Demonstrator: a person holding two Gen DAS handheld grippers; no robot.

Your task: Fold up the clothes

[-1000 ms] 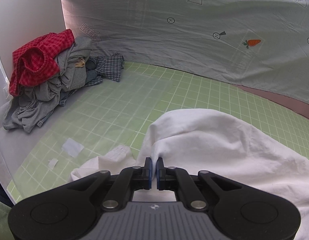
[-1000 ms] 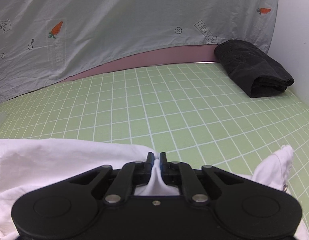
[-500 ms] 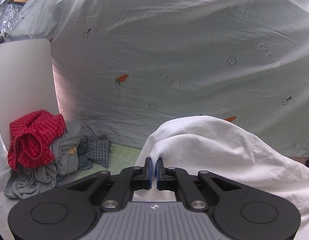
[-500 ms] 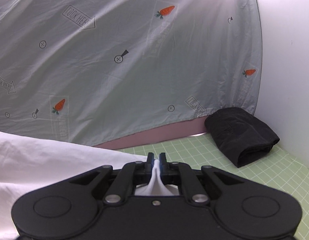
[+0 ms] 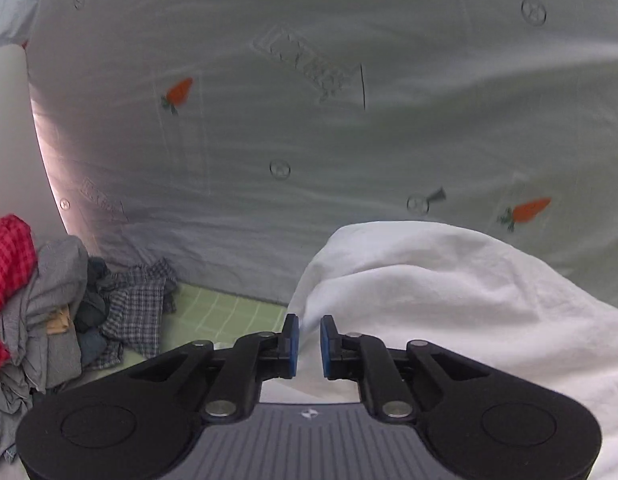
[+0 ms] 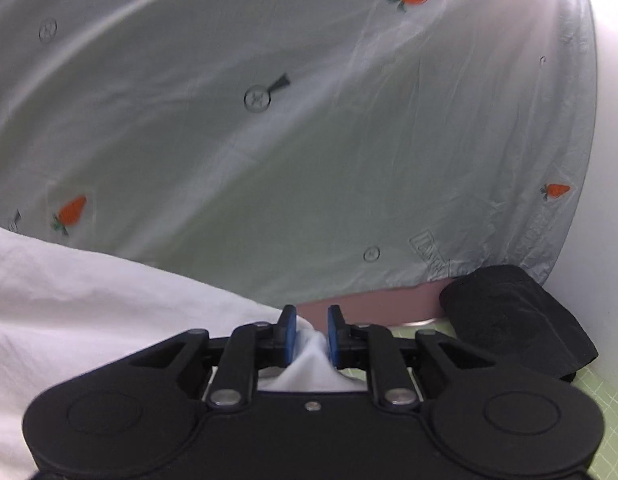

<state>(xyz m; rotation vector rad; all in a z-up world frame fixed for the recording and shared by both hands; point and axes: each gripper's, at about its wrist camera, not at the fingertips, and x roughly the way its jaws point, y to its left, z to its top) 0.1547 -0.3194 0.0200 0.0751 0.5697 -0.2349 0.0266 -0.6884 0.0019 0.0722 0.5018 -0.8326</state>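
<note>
A white garment (image 5: 449, 304) billows in front of my left gripper (image 5: 309, 338) and spreads away to the right. The left jaws stand a little apart, and a fold of the cloth lies loose between the blue pads (image 5: 292, 340). In the right wrist view the same white garment (image 6: 89, 300) fills the lower left. Its edge bunches in the gap of my right gripper (image 6: 311, 334), whose jaws are also parted. Both grippers are raised and face the back sheet.
A pile of unfolded clothes (image 5: 49, 304) with a red checked piece (image 5: 9, 256) lies at the left on the green grid mat (image 5: 217, 312). A folded black garment (image 6: 517, 320) sits at the right. A grey carrot-print sheet (image 5: 309, 120) hangs behind.
Both grippers rose from the mat with the white garment and tilted up toward the sheet. Their jaws, shut on the cloth before, have now parted slightly.
</note>
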